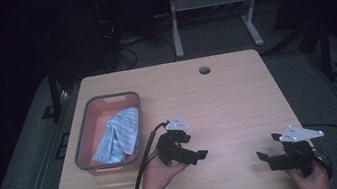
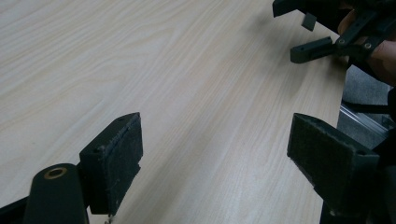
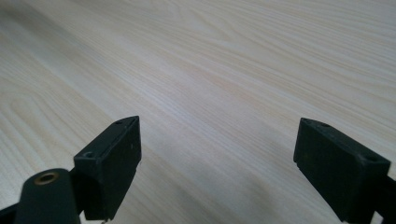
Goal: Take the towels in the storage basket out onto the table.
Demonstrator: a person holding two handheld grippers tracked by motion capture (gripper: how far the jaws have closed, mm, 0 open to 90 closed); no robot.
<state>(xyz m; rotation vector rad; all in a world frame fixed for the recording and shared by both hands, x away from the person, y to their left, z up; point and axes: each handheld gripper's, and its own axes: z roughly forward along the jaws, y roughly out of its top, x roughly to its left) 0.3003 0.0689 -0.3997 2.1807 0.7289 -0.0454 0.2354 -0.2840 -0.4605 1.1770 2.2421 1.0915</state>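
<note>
Both claws are empty and spread wide over bare wood at the near side of the table (image 1: 236, 89): the left gripper (image 1: 197, 155) near the middle, the right gripper (image 1: 267, 158) well to its right. The nearest thing to either is the blue striped cloth (image 1: 119, 134), crumpled in the grey-rimmed pink basket (image 1: 106, 99) at the left. It looks light, limp and unbreakable (it will sag and trail), so I would pinch a raised fold near its top, clear of the basket wall.
</note>
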